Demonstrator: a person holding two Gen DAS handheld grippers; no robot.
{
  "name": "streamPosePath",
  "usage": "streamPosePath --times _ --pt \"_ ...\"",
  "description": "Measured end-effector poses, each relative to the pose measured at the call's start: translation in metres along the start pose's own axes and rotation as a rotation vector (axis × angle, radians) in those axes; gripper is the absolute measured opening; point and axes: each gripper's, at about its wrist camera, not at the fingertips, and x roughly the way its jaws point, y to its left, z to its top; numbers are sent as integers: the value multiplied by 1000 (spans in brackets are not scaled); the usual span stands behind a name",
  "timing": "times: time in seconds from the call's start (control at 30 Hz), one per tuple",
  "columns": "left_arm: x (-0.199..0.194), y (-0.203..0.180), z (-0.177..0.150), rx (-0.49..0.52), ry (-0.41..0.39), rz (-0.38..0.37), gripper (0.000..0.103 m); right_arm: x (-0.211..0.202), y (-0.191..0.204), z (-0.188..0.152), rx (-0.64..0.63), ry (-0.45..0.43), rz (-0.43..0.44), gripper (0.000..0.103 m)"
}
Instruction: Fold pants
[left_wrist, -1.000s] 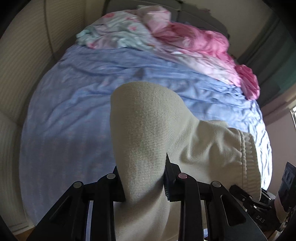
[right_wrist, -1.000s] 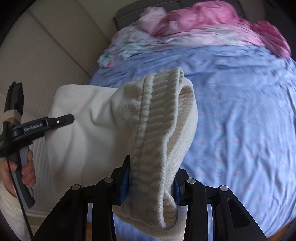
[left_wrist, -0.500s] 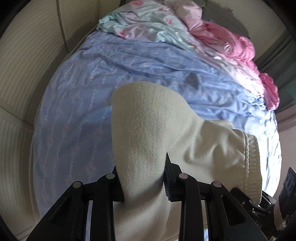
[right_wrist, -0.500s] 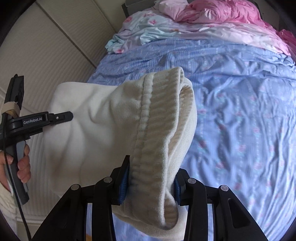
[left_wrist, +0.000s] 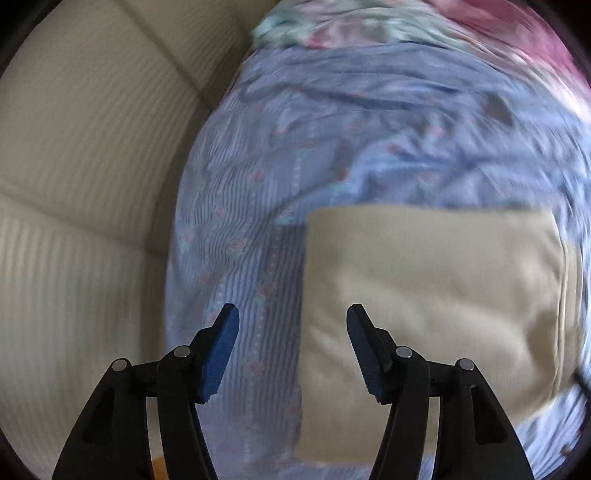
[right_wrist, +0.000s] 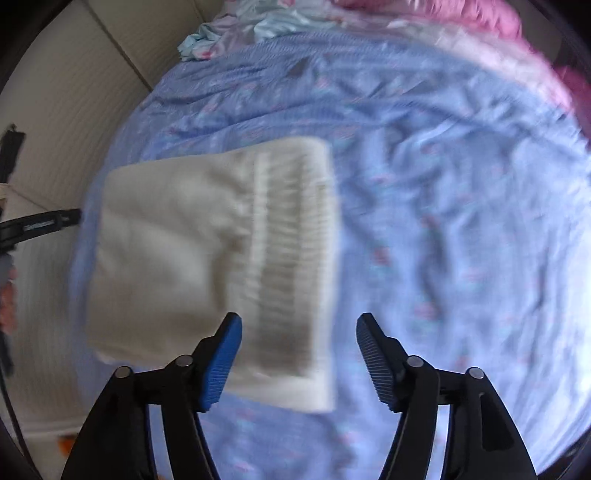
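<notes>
The cream pants lie folded in a flat rectangle on the blue bedsheet. In the right wrist view the pants show their ribbed waistband along the right edge. My left gripper hangs above the fold's left edge, its jaws opening and its pads clear of the cloth. My right gripper hovers over the waistband end, jaws likewise opening with no cloth pressed. Both views are blurred by motion.
A heap of pink and pale floral bedding lies at the head of the bed. A cream ribbed wall panel runs along the bed's left side. The left gripper's handle and a hand show at the right wrist view's left edge.
Both grippers held the pants bunched between their pads in the earlier frames. Both have since let go, and the pants now lie flat on the sheet. The cameras tilted further downward.
</notes>
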Motion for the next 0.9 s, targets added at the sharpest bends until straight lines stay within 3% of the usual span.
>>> streamPosePath --times 0.07,0.27,0.43,0.63,0.9 --pt "-20 -11 -15 28 -43 -8 64 -8 -19 -6 -41 -5 -65 69" --pt "-107 -43 -61 6 -155 -45 71 -78 -75 -37 2 -93 -60 69" --pt "-193 -72 -105 -23 -255 -49 83 -154 -104 -73 -53 -182 -54 86" --pt "-268 -111 -154 -72 -316 -73 93 -224 -139 -121 -78 -226 -20 87" --pt "-348 -179 -219 -49 -369 -118 94 -284 -189 -173 -40 -270 -12 87"
